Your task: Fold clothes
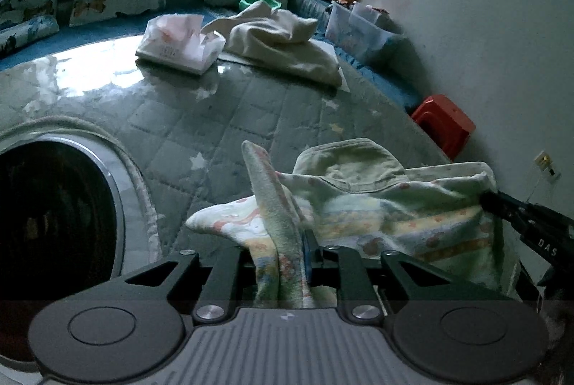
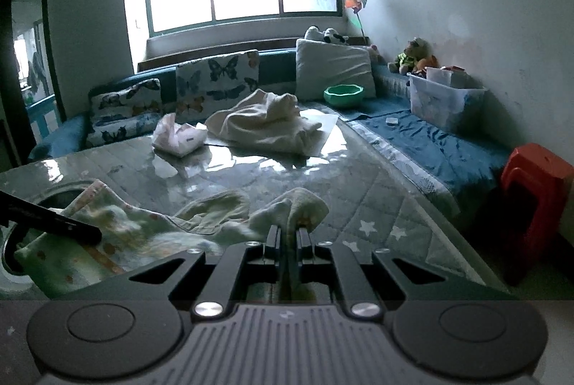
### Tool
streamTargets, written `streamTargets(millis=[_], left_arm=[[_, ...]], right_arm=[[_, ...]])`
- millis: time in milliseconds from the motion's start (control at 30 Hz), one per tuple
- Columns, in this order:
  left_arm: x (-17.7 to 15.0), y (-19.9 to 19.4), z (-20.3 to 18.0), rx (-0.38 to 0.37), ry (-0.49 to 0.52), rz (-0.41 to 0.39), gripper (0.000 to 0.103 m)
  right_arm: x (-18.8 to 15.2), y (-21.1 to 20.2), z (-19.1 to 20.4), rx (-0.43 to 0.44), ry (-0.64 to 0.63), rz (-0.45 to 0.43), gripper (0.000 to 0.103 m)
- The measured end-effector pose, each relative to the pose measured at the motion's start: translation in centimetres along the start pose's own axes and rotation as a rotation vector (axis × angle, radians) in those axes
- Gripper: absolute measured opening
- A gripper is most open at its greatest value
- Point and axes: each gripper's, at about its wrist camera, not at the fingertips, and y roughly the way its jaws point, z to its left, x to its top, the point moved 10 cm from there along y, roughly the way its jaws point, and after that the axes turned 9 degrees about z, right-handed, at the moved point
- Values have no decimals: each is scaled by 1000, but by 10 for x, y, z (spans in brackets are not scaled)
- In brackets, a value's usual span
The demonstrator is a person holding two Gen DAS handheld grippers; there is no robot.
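- So, both grippers are clamped on the same small printed garment [image 1: 376,216], one end each, prob so the cloth hangs stretched between them and can be laid or folded square instead of bunching.
- Left gripper [image 1: 287,263]: fingers pressed together w/ a fold of the fabric pinched between, cloth sticking up past the tips and trailing back toward the cam.
- Right gripper [image 2: 288,234]: same deal, pinching a bunched corner, fabric poking out over the tips.
- Garment spans the gap btw the two tools, sagging in the middle just over the near edge of the glossy quilted-pattern table [image 2: 251,177]. The collar-ish bit looks like it rests on the surface, can't say for sure.
- Can't tell how many folds are in it; the look fits a spread-out stage or a mid-fold lift.
- Cream garment [image 2: 265,123] lies crumpled at the far side of the table, next to a tissue pack [image 2: 179,137], well apart from both tools.
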Motion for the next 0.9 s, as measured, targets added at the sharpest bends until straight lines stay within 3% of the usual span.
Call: streamTargets(millis=[500, 900], left_arm=[[-11, 13, 8, 34, -5, 32, 27], [-24, 25, 18, 49, -17, 69, 27]], right_arm=[[-17, 24, -19, -46, 40, 62, 8], [-31, 41, -30, -97, 41, 117, 11]])
